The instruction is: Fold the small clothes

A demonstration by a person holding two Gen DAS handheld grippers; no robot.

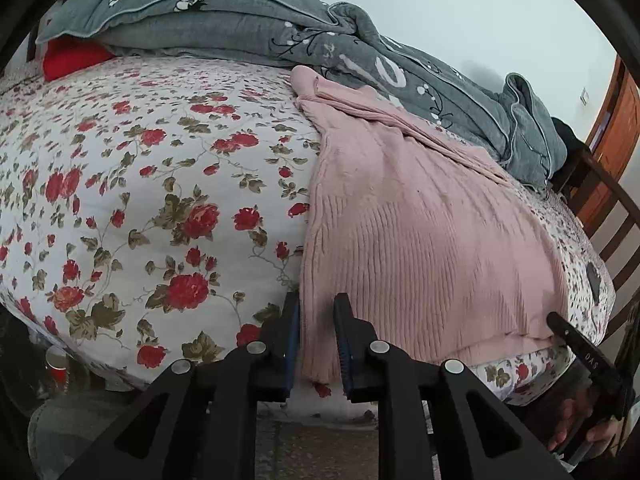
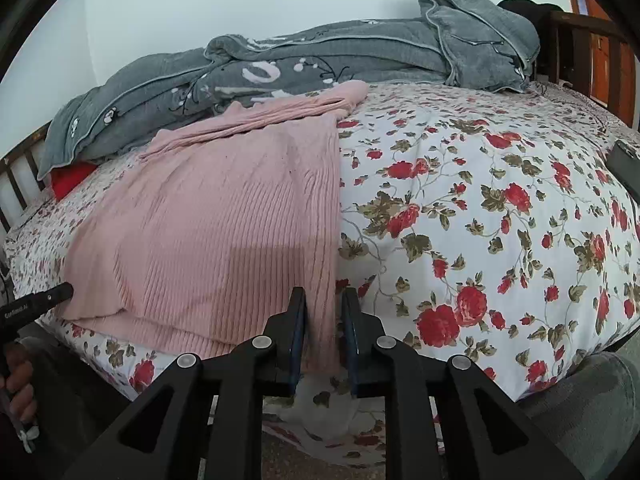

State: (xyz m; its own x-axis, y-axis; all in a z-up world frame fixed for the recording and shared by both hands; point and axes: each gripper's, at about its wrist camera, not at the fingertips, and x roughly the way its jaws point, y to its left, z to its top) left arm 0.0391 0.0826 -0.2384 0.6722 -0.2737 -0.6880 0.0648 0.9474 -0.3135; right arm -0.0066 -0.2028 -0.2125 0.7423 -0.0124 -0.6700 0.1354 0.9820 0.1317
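Had the pink ribbed knit top (image 1: 420,232) lying flat mid-frame on the floral bedsheet (image 1: 140,184), left gripper (image 1: 317,336) and right gripper (image 2: 324,328) slightly parted around its hem corners, so I figured keep both level.

Pink sweater's (image 1: 420,220) near hem disappears behind the left gripper (image 1: 316,312). Red cushion (image 1: 72,58) mostly buried under the grey blanket (image 1: 224,12).

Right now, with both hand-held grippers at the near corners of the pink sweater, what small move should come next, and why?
Probably close both on the hem. The left hand-held gripper and right hand-held gripper each straddle a near corner of the pink sweater, jaws slightly apart, not clamped. It lies flat on the bed, ready to fold away toward the blanket.
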